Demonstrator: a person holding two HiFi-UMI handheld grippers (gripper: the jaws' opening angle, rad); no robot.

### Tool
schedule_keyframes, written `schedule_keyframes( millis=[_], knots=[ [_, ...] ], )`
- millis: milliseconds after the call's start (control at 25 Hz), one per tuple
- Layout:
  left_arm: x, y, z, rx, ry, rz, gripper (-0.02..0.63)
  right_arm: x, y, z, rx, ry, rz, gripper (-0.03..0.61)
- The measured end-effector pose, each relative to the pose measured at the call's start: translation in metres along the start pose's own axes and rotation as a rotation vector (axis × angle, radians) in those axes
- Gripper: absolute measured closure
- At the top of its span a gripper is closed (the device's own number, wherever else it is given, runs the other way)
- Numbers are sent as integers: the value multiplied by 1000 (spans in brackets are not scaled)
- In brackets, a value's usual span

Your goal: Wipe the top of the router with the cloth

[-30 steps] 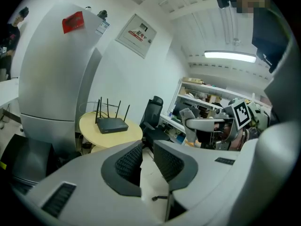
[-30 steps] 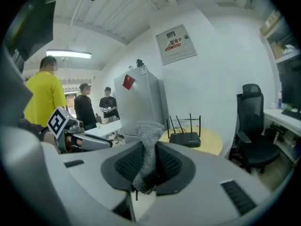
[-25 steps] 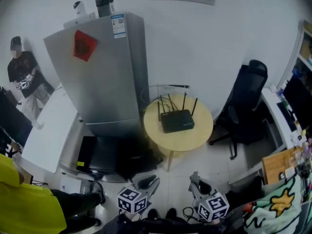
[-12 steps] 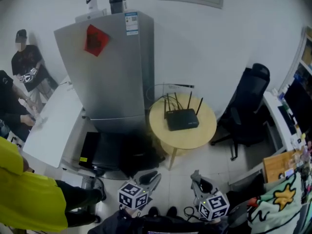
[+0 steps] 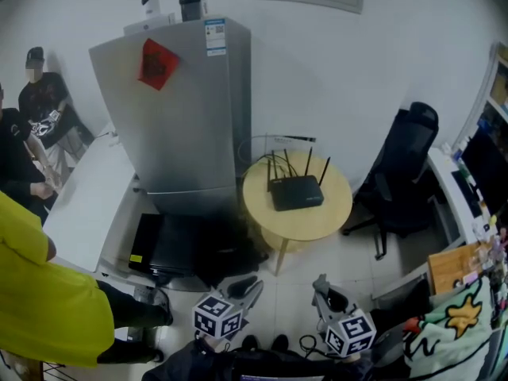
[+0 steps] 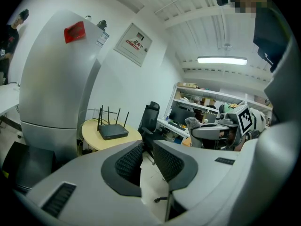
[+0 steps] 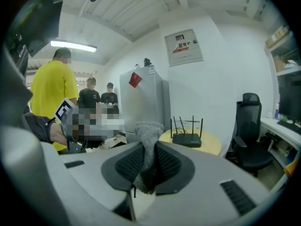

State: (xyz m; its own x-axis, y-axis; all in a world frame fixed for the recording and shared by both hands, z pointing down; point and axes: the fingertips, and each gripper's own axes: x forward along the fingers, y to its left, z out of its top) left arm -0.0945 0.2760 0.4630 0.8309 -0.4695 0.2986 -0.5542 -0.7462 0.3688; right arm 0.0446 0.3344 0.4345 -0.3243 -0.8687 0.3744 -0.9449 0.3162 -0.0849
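The black router (image 5: 296, 191) with several upright antennas lies on a round yellow table (image 5: 324, 221), far ahead of both grippers. It also shows as the router (image 6: 113, 132) in the left gripper view and the router (image 7: 187, 139) in the right gripper view. My left gripper (image 5: 251, 290) hangs low at the bottom of the head view, its jaws together with nothing between them (image 6: 146, 150). My right gripper (image 5: 321, 287) sits beside it, shut on a grey fluffy cloth (image 7: 148, 136) that sticks up past the jaws (image 7: 149, 158).
A tall silver fridge (image 5: 190, 109) stands just left of the table, with a black box (image 5: 171, 248) on the floor at its foot. A black office chair (image 5: 401, 173) is to the right. A white table (image 5: 83, 213) and people, one in yellow (image 5: 48, 308), are on the left.
The head view has shifted slightly, so the router sits a little further right in frame. The person in yellow has moved closer at the left. Both grippers stay low, barely moved.
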Motion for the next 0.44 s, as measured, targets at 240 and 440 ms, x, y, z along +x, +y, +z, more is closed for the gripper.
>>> schedule_keyframes(
  millis=[240,440],
  knots=[
    [3,-3,0,3,1,-6,554,-1,-1,0,-1,-2,-2,503],
    [3,-2,0,1,4,-3,554,-1,-1,-1,2,-1,3,503]
  ],
)
